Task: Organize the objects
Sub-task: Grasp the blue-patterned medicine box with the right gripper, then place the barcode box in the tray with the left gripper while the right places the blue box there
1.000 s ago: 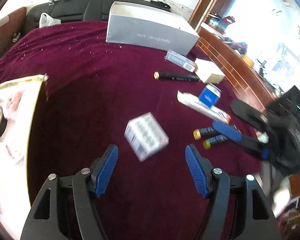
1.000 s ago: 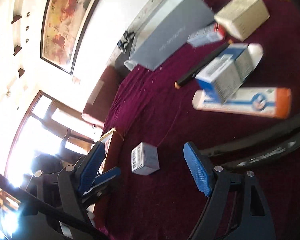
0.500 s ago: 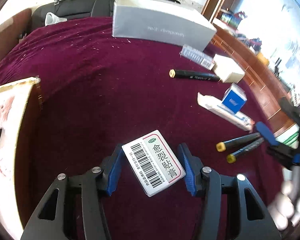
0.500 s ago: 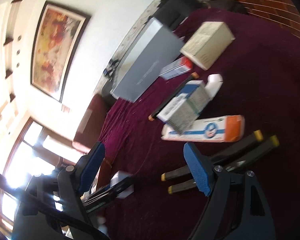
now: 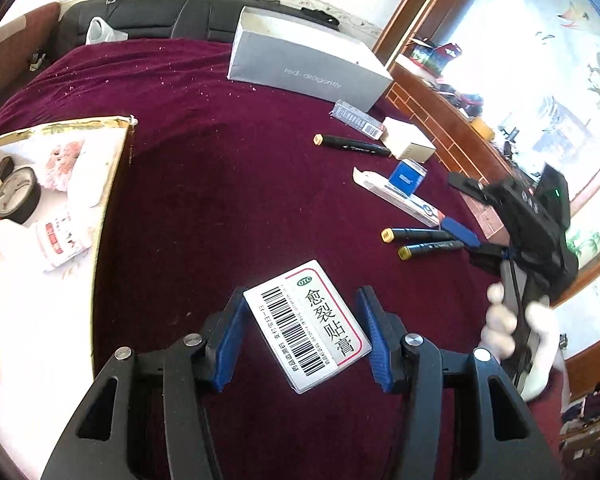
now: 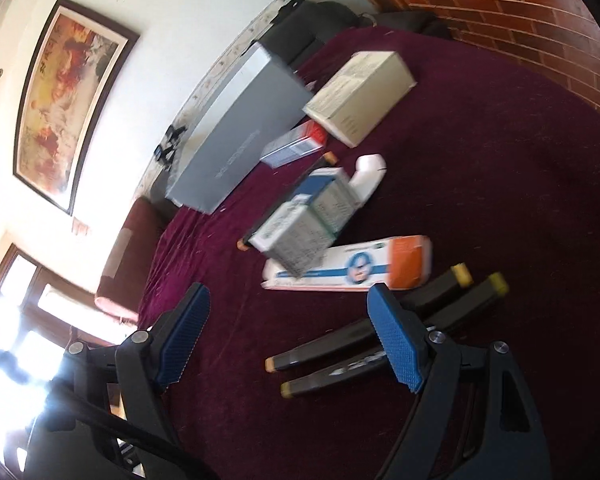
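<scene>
My left gripper (image 5: 304,334) is shut on a small white medicine box (image 5: 308,326) with a barcode and Chinese label, held above the maroon cloth (image 5: 220,184). My right gripper (image 6: 288,336) is open and empty; it also shows in the left wrist view (image 5: 460,232), next to two black markers (image 5: 420,240). The same markers (image 6: 380,332) lie under its right finger. Beyond them lie a long white and orange box (image 6: 352,270), a blue and white box (image 6: 312,220), a black pen (image 5: 352,146), a beige box (image 6: 360,96) and a small barcode box (image 6: 292,148).
A large grey open box (image 5: 304,66) stands at the back of the table. A white, gold-edged tray (image 5: 60,184) on the left holds a black tape roll (image 5: 16,196), pens and a packet. A brick ledge (image 6: 500,12) borders the table on the right.
My left gripper closed on the white medicine box and lifted it off the cloth. My right gripper swung over the two black markers, staying open.
</scene>
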`<state>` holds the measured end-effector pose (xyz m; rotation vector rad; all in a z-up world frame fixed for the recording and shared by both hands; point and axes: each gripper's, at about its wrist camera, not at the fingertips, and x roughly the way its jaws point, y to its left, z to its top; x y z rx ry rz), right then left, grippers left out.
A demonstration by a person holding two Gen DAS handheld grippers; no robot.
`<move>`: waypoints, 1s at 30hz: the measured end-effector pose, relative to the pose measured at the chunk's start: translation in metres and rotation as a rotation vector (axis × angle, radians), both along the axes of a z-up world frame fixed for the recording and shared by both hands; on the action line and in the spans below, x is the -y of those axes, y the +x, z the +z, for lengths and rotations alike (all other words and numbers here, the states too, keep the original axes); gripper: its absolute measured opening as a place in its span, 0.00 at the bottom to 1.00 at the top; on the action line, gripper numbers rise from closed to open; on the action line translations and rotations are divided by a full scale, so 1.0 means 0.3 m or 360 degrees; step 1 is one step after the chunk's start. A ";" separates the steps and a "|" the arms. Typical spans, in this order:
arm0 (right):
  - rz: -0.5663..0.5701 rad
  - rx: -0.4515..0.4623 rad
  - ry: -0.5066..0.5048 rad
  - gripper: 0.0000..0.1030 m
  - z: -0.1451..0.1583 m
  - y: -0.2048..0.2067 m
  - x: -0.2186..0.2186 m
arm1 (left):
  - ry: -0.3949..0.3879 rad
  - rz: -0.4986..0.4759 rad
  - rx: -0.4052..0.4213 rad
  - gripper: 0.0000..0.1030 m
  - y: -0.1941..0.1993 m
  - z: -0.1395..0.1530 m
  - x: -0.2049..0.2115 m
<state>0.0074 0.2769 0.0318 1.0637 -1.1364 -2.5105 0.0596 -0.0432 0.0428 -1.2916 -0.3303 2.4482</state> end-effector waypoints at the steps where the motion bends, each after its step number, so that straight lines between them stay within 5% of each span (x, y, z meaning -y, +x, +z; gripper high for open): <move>1: 0.0014 0.0005 0.0004 0.79 0.011 -0.011 0.004 | 0.0004 0.0001 -0.0013 0.46 0.011 0.004 0.006; 4: -0.0042 0.0062 0.0101 0.79 0.045 -0.074 0.000 | 0.0035 0.0018 -0.0031 0.46 0.036 0.011 0.027; 9: -0.0142 0.0369 0.0290 0.78 0.038 -0.232 0.000 | 0.0071 0.0035 -0.0021 0.46 0.060 0.016 0.050; 14: -0.0160 0.0479 0.0457 0.78 0.039 -0.321 0.066 | 0.0062 0.0040 -0.0024 0.47 0.079 0.016 0.066; 17: -0.0166 0.0613 0.0532 0.56 0.001 -0.359 0.083 | 0.0074 0.0041 -0.0022 0.47 0.090 0.016 0.082; 19: -0.0170 0.0619 0.0528 0.35 -0.012 -0.360 0.078 | 0.0073 0.0047 -0.0032 0.47 0.098 0.020 0.094; 30: -0.0121 0.0433 0.0557 0.31 0.133 -0.183 0.128 | 0.0152 0.0094 -0.0090 0.47 0.131 0.035 0.189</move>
